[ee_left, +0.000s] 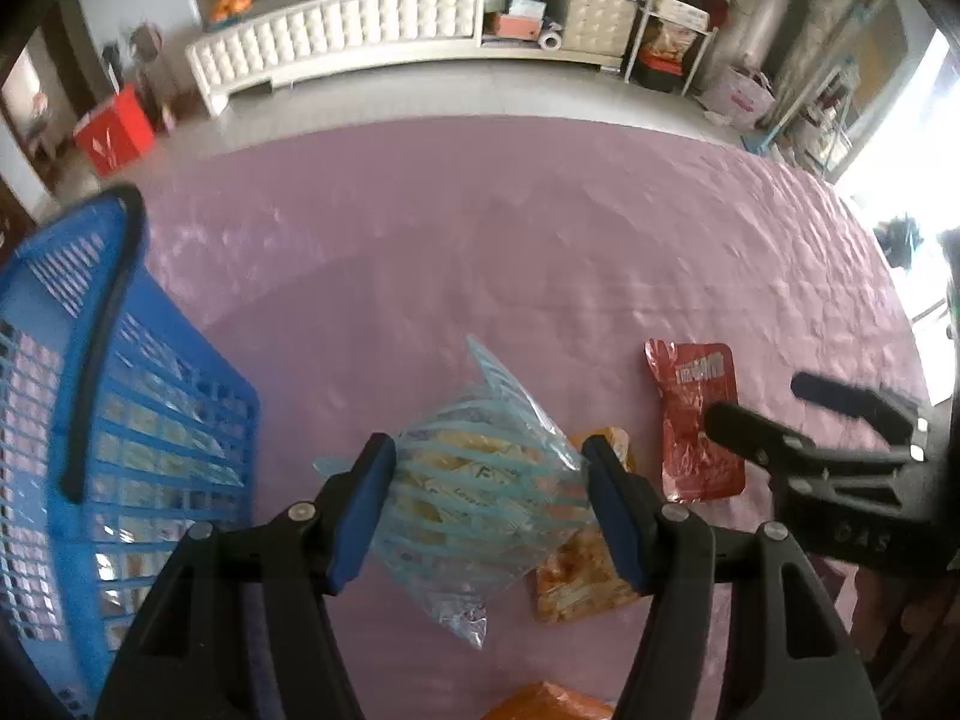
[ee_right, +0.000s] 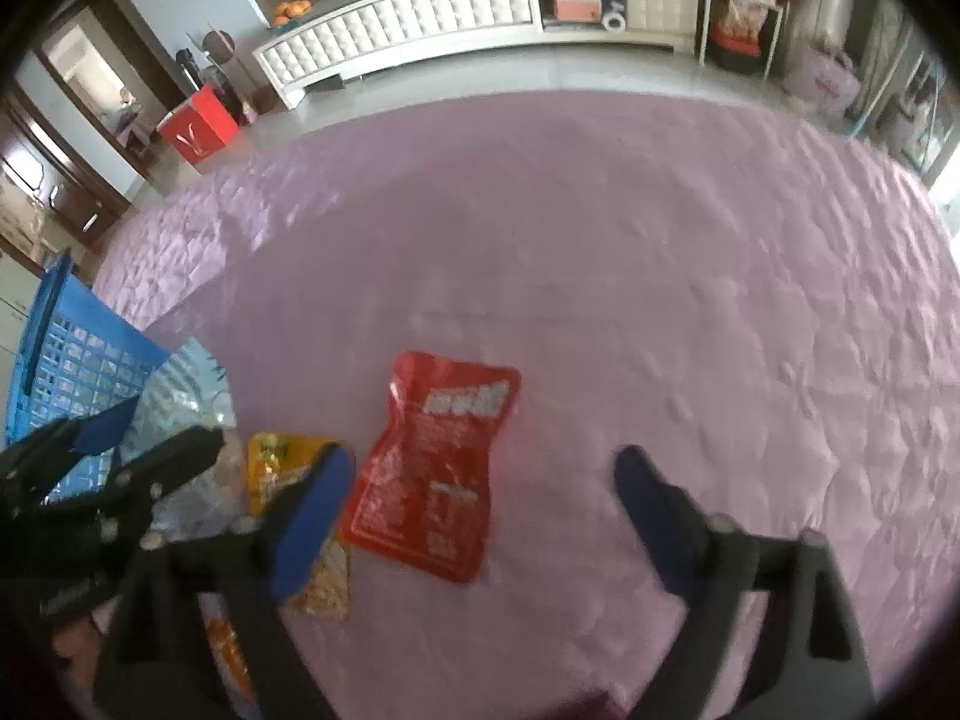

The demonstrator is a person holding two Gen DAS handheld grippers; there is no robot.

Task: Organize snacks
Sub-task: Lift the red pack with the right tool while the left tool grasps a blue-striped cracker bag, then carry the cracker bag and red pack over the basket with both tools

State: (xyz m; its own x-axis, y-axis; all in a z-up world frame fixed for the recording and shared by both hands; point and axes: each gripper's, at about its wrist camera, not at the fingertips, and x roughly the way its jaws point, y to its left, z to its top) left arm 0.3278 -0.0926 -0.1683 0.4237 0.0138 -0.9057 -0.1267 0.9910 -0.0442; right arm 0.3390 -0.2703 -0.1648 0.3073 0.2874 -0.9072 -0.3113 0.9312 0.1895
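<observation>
The left gripper is clamped on a clear blue-striped snack bag, lifted above the pink-covered table. The right gripper stands wide open with nothing between its fingers, poised over a red pouch lying flat on the cloth. An orange packet lies just beside the pouch. Further left stands a blue basket; a white cabinet lines the far wall.
</observation>
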